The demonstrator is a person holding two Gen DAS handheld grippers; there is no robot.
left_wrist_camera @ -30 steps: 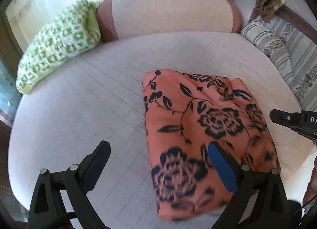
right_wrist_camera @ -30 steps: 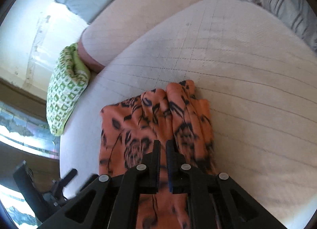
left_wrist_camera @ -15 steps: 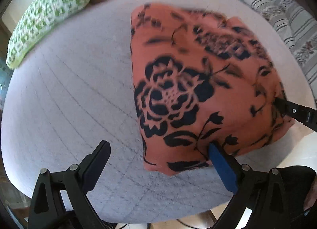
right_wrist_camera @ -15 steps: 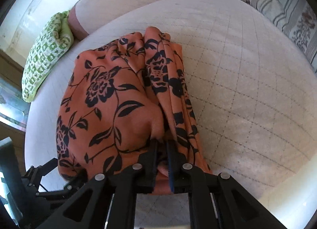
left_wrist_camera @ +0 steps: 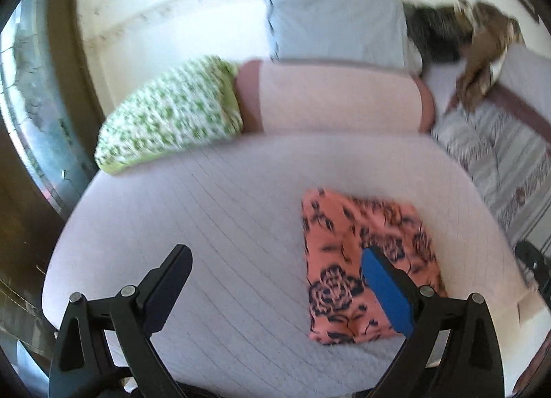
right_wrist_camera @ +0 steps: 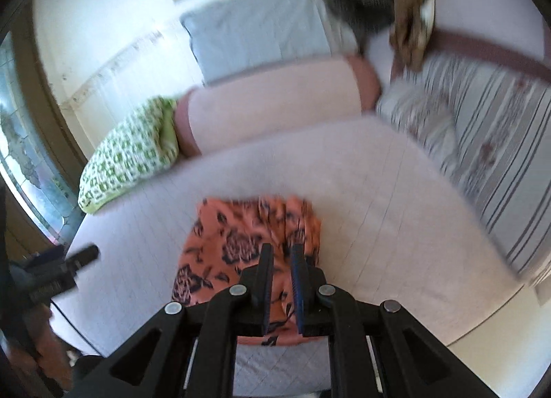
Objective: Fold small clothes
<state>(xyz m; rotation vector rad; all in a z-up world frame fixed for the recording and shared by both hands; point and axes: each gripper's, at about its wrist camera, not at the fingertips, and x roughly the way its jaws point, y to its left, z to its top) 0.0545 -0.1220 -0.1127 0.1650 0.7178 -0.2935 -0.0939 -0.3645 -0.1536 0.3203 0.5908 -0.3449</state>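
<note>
An orange garment with a black flower print [left_wrist_camera: 344, 226] lies folded into a compact rectangle on the quilted white mattress [left_wrist_camera: 206, 208]. My left gripper [left_wrist_camera: 275, 253] hangs above the mattress, jaws wide open and holding nothing, its blue-padded finger over the garment's left part. In the right wrist view the garment [right_wrist_camera: 234, 236] lies below and ahead of my right gripper [right_wrist_camera: 281, 250]. Its jaws stand a narrow gap apart with nothing pinched between them. The left gripper [right_wrist_camera: 79, 257] shows at that view's left edge, held by a hand [right_wrist_camera: 48, 346].
A green-patterned pillow [left_wrist_camera: 168, 112], a pink bolster [left_wrist_camera: 337, 98] and a blue-grey pillow [left_wrist_camera: 334, 33] line the far side. A striped cushion [left_wrist_camera: 499, 164] lies to the right, with a brown cloth heap [left_wrist_camera: 482, 53] behind it. The mattress edge runs close below the garment.
Both grippers have risen and drawn back, so the garment looks smaller and farther. The right gripper has let go of the fold it pinched; the garment now lies flat.
</note>
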